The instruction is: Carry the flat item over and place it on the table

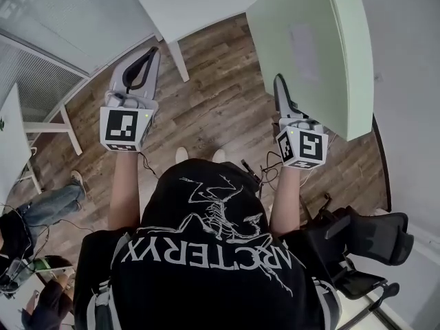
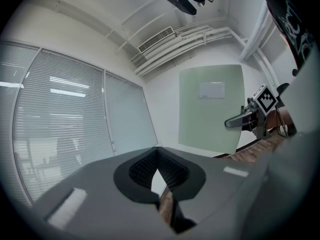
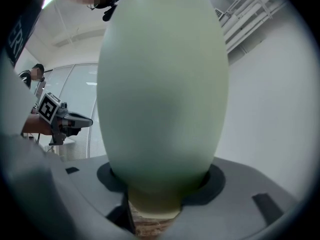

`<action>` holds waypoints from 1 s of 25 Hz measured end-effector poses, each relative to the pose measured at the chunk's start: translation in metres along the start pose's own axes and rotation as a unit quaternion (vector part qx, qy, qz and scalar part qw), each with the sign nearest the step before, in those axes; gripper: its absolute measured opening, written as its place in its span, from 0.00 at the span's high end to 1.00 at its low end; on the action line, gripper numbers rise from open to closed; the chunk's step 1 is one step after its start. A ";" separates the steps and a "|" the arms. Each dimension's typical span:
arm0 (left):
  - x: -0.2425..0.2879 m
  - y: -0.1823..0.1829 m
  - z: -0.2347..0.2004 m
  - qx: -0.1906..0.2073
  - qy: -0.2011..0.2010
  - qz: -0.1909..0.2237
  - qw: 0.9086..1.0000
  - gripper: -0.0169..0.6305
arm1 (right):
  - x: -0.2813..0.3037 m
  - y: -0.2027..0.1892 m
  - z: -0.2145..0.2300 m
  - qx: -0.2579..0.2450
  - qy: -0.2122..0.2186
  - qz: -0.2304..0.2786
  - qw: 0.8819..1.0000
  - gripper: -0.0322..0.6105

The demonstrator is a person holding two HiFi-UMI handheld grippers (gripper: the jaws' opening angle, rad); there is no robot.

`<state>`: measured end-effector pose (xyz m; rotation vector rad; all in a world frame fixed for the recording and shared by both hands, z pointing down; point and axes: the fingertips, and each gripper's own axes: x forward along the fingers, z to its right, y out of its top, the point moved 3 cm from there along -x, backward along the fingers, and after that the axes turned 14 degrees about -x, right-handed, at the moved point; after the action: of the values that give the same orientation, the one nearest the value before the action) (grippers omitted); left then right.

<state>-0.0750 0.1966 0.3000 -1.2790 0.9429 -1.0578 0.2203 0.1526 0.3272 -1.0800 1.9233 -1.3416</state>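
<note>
At the far left of the head view a seated person (image 1: 48, 208) in jeans is partly in frame on the wood floor (image 1: 213, 108). The left tool (image 1: 152, 53) points forward over the floor. Its ribbed pads (image 2: 172, 171) meet at the tips and there is nothing between them, so it is closed and empty. Beyond it stands a white counter (image 1: 199, 5) with nothing visible on it. To the right, the right tool (image 1: 279, 84) is clamped on the near edge of the flat item, a pale green board (image 1: 309, 40). The board stands upright on edge in the air above the floor, apart from the counter, and carries a pale rectangular label (image 2: 211, 90) on the face turned toward the left tool. A black office chair (image 1: 364, 243) sits at the lower right, beside the person's right arm.
</note>
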 end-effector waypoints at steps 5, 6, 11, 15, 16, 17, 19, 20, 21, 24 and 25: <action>0.015 0.001 0.016 -0.017 0.006 0.004 1.000 0.98 | 0.002 -0.014 0.016 0.013 0.017 0.001 1.000 0.54; 0.019 0.001 0.019 -0.024 0.007 0.006 1.000 0.98 | 0.003 -0.016 0.021 0.016 0.021 0.003 1.000 0.54; 0.037 -0.004 0.026 -0.008 0.027 -0.001 1.000 0.98 | 0.021 -0.031 0.042 0.012 0.030 0.002 0.999 0.54; 0.052 -0.018 0.018 -0.015 0.033 -0.016 0.999 0.98 | 0.045 -0.043 0.044 0.008 0.036 -0.011 0.999 0.54; 0.056 -0.021 0.013 -0.016 0.033 -0.019 0.999 0.98 | 0.053 -0.044 0.043 0.007 0.038 -0.013 0.999 0.54; 0.061 -0.024 0.008 -0.017 0.032 -0.020 0.999 0.98 | 0.061 -0.045 0.041 0.005 0.040 -0.015 0.999 0.54; 0.073 -0.031 -0.008 -0.018 0.028 -0.021 0.999 0.98 | 0.083 -0.046 0.035 0.004 0.043 -0.018 0.999 0.54; 0.080 -0.033 -0.019 -0.023 0.026 -0.020 0.999 0.98 | 0.097 -0.046 0.032 0.005 0.044 -0.019 0.999 0.54; 0.088 -0.035 -0.032 -0.032 0.025 -0.017 0.999 0.98 | 0.113 -0.045 0.028 0.007 0.044 -0.020 0.999 0.54; 0.114 -0.038 -0.076 -0.043 0.018 -0.011 0.999 0.98 | 0.169 -0.041 0.012 0.015 0.043 -0.022 0.999 0.54; 0.124 -0.039 -0.091 -0.039 0.014 -0.012 0.999 0.98 | 0.189 -0.040 0.006 0.017 0.043 -0.024 0.999 0.54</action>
<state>-0.1326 0.0533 0.3356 -1.3451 1.0008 -1.0692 0.1380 -0.0180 0.3634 -1.0736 1.9394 -1.4642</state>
